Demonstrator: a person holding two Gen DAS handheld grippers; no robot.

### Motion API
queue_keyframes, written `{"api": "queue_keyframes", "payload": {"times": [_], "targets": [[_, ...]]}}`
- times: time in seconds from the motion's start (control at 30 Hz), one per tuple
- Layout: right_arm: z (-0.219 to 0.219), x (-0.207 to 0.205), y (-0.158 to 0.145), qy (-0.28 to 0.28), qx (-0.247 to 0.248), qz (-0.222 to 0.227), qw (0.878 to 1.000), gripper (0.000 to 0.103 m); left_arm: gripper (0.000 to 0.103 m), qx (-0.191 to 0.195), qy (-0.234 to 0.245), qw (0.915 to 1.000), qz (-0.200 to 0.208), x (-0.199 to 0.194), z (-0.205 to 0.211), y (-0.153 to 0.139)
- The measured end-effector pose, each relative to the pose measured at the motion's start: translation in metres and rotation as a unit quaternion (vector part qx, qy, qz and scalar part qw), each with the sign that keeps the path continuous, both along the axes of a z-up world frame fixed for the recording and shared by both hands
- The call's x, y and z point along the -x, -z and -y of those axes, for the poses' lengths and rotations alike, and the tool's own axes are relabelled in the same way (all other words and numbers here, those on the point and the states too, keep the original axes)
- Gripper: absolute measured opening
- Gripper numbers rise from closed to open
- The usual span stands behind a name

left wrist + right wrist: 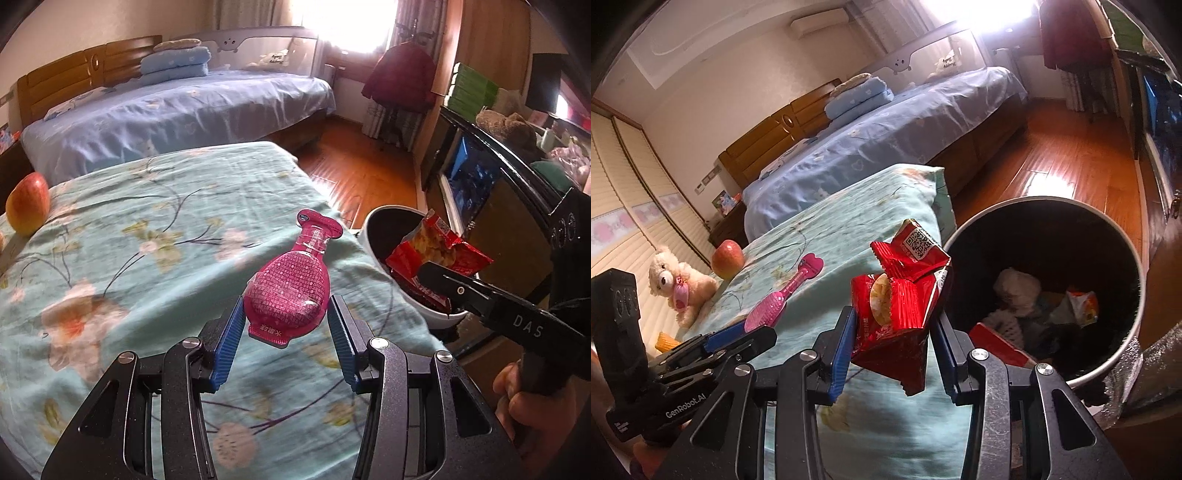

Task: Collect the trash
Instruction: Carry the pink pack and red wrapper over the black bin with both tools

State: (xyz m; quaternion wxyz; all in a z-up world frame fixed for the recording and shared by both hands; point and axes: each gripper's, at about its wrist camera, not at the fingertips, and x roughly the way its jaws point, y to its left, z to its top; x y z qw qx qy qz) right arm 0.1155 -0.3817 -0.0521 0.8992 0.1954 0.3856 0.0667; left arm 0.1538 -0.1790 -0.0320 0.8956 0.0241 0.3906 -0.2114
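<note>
Trash rides in both grippers beside the bin [1137, 266], a round white can with a dark inside standing on the wooden floor [354, 166] just off the corner of the teal flowered bedspread [166, 229]. Left gripper [286, 314] has its blue pads [229, 343] clamped on the wide lower end of a pink jelly pouch [288, 291], which sticks up and forward over the bedspread, its narrow neck and flared top (clear plastic there) pointing toward the bin. Right gripper [894, 332] is clamped on a crumpled red snack wrapper [901, 295] with a QR code near its top; seen from the left wrist, this wrapper [439, 251] hangs right at the bin's near rim, partly over the opening. Inside the bin lie a pale crumpled wad [1015, 291], an orange and white wrapper [1082, 306] and something flat and red against the near wall. Well away from the bin, at the far end of the bedspread, sits a red-yellow apple [27, 208], and past it a cream teddy bear [676, 280].
</note>
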Motion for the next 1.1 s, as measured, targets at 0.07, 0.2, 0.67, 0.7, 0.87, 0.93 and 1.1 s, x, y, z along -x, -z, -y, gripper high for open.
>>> {"api": "queue_keyframes", "payload": {"times": [0.07, 0.2, 0.67, 0.7, 0.87, 0.93, 1.1], "targets": [[0.004, 0.002, 0.000, 0.005, 0.003, 0.000, 1.000, 0.041, 0.046, -0.001, 0.006, 1.0000, 0.001, 0.000, 0.006, -0.001], [0.011, 0.004, 0.000, 0.013, 0.005, 0.000, 1.000, 0.041, 0.046, -0.002, 0.013, 0.9999, 0.002, 0.001, 0.017, -0.002], [0.042, 0.009, 0.000, 0.038, 0.021, -0.003, 0.999, 0.041, 0.046, -0.006, 0.042, 0.9991, 0.000, 0.000, 0.053, -0.002], [0.045, 0.009, 0.001, 0.039, 0.022, -0.004, 0.999, 0.041, 0.046, -0.006, 0.043, 0.9990, 0.000, -0.001, 0.055, -0.001], [0.055, 0.008, 0.004, 0.046, 0.028, -0.009, 0.998, 0.041, 0.046, -0.007, 0.052, 0.9986, -0.003, -0.002, 0.066, -0.001], [0.059, 0.008, 0.005, 0.049, 0.030, -0.011, 0.998, 0.041, 0.046, -0.008, 0.056, 0.9984, -0.003, -0.002, 0.072, -0.001], [0.070, 0.006, 0.009, 0.055, 0.033, -0.016, 0.998, 0.041, 0.046, -0.008, 0.063, 0.9980, -0.004, -0.003, 0.082, 0.000]]}}
